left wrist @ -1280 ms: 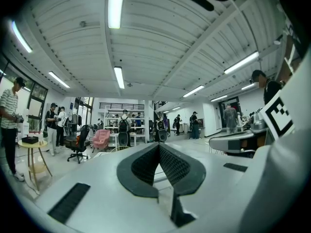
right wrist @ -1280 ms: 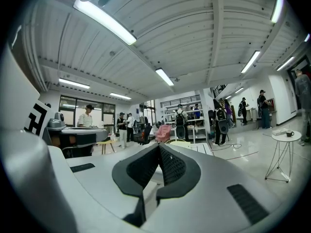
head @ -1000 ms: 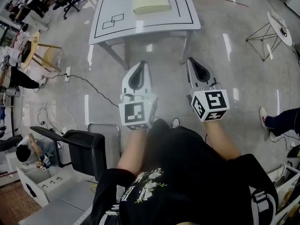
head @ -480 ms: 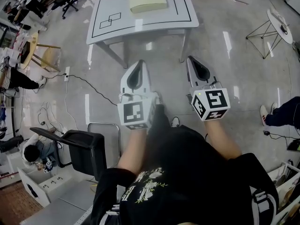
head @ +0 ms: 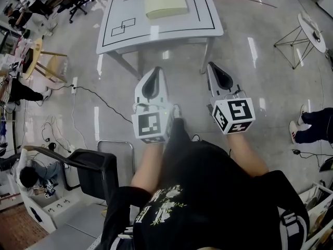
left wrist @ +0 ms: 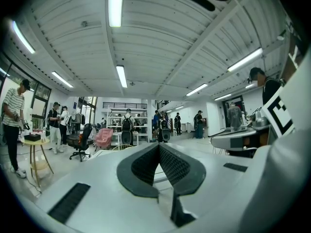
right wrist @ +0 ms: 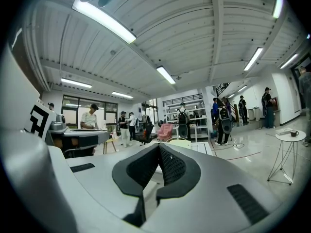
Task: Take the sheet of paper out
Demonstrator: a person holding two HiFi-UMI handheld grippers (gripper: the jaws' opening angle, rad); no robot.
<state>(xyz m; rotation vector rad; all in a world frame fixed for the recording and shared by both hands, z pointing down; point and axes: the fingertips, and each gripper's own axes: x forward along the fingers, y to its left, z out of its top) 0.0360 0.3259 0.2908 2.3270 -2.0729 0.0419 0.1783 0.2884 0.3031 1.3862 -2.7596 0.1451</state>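
Observation:
A pale yellow flat folder (head: 165,0) lies on the white table (head: 197,20) with black line markings, ahead of me across bare floor. No separate sheet of paper can be made out from here. My left gripper (head: 157,70) and right gripper (head: 212,65) are held side by side in front of my body, pointing level toward the table and well short of it. In the left gripper view the jaws (left wrist: 159,145) meet at the tip with nothing between them. The right gripper's jaws (right wrist: 159,145) are likewise shut and empty, with the folder (right wrist: 181,142) showing just beyond them.
A black office chair (head: 93,171) stands at my lower left beside a white cabinet (head: 47,210). A black cable (head: 101,95) runs over the floor left of the table. A round wire-legged side table (head: 308,27) stands at the right, a person's shoe (head: 304,116) near it.
The office chair and the floor at the lower left have slid toward me as I step on. The shoe at the right has shifted rightward. Both grippers keep their pose and stay shut.

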